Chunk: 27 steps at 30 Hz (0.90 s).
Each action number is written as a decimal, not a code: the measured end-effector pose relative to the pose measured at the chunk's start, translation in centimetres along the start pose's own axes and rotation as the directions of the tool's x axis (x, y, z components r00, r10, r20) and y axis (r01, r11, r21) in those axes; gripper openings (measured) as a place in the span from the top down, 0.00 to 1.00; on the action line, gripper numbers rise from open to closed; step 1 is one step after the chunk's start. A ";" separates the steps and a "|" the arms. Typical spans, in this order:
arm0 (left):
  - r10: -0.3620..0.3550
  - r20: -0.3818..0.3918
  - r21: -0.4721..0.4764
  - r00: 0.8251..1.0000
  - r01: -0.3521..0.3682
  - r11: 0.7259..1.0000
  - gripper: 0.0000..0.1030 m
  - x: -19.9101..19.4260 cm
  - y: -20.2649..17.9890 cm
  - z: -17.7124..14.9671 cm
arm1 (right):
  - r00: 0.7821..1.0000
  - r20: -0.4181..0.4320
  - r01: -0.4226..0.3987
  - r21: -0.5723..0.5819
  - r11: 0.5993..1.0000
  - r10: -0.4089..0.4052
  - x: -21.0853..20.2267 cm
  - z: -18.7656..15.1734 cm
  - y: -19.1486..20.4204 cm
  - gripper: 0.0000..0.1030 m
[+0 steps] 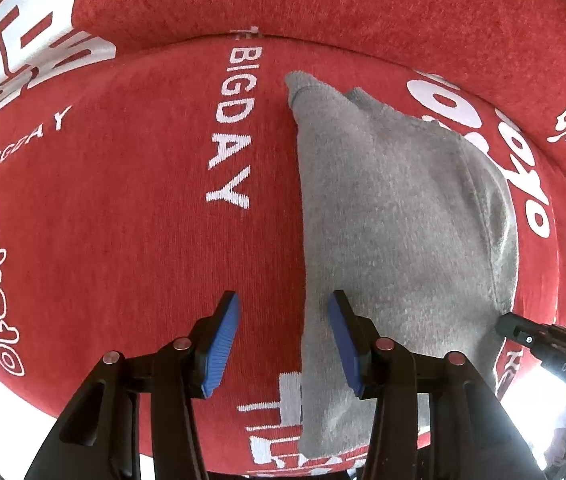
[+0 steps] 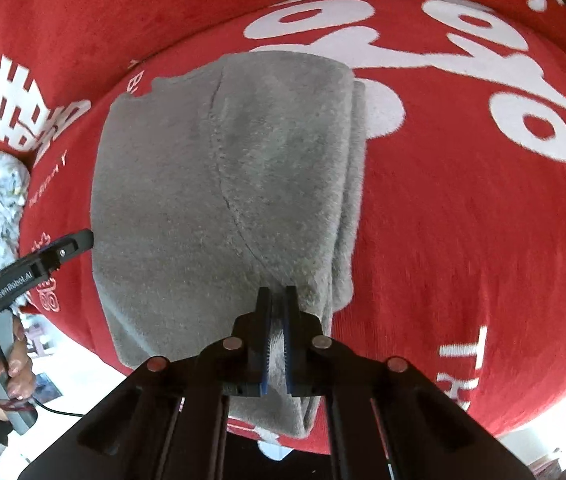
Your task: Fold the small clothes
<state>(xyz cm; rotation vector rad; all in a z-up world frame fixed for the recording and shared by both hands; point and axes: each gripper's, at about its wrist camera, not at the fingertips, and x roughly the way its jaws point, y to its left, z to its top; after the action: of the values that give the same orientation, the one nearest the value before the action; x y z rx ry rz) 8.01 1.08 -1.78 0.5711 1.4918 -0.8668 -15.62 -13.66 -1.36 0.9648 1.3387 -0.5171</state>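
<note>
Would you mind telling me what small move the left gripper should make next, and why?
Probably shut the left gripper on the grey garment's near left edge. It is open, with that edge lying between its blue pads, while the right gripper is already shut on the garment's near right side.

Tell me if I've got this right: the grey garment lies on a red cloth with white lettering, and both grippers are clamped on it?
Not quite. Only the right gripper is clamped on the grey garment; the left wrist view shows the left gripper open, straddling the garment's edge. The red cloth with white lettering is correct.
</note>
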 end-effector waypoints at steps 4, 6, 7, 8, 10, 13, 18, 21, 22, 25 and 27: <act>0.004 -0.011 0.009 1.000 -0.004 1.000 0.54 -0.1 -0.1 -0.4 | 1.000 -0.005 -0.007 0.036 0.999 0.007 0.1 -0.3 -0.3 0.96; 0.011 -0.020 0.014 1.000 -0.011 1.000 0.54 0.1 -0.1 -0.6 | 1.000 -0.007 0.008 0.033 0.999 -0.008 0.2 -0.3 -0.3 0.97; 0.014 -0.022 0.015 1.000 -0.014 1.000 0.54 0.1 -0.1 -0.7 | 1.000 -0.008 0.025 0.023 0.999 -0.024 0.5 -0.3 -0.2 0.97; 0.020 -0.025 0.019 0.999 -0.020 1.000 0.53 0.2 -0.2 -0.8 | 0.999 -0.007 0.033 0.017 0.999 -0.033 0.6 -0.4 -0.2 0.97; 0.049 -0.030 0.033 0.998 -0.048 0.998 0.51 0.3 -0.4 -1.0 | 0.999 -0.009 0.048 0.009 0.999 -0.048 1.0 -0.4 0.0 0.97; 0.055 -0.026 0.036 0.998 -0.054 0.998 0.51 -0.1 -0.4 -1.1 | 0.999 0.039 -0.023 0.067 0.998 0.021 -0.5 -0.2 -0.4 0.90; 0.051 -0.006 0.021 0.999 -0.051 0.998 0.51 -0.8 0.0 -0.9 | 0.986 0.154 -0.082 0.148 0.986 0.059 -2.9 1.2 -2.8 0.38; 0.051 0.000 0.017 0.999 -0.051 0.999 0.51 -0.8 0.1 -0.3 | 0.982 0.146 -0.145 0.172 0.974 0.120 -2.0 3.1 -3.7 0.39; 0.051 0.002 0.018 0.999 -0.051 0.999 0.51 -0.8 -0.1 -0.1 | 0.981 0.129 -0.169 0.182 0.969 0.147 -1.4 3.6 -3.9 0.44; 0.057 -0.004 0.024 0.998 -0.057 0.998 0.51 -0.7 -0.5 0.1 | 0.978 0.057 -0.207 0.227 0.952 0.199 0.7 4.3 -4.3 0.89; 0.060 -0.007 0.032 0.998 -0.060 0.998 0.51 -0.6 -1.0 0.0 | 0.978 0.088 -0.201 0.190 0.961 0.187 -0.4 4.3 -3.8 0.91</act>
<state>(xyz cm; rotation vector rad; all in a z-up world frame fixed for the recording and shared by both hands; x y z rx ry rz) 7.30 0.57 -0.99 0.6400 1.4626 -0.8437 -16.25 -19.25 -2.23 1.2177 1.1305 -0.5355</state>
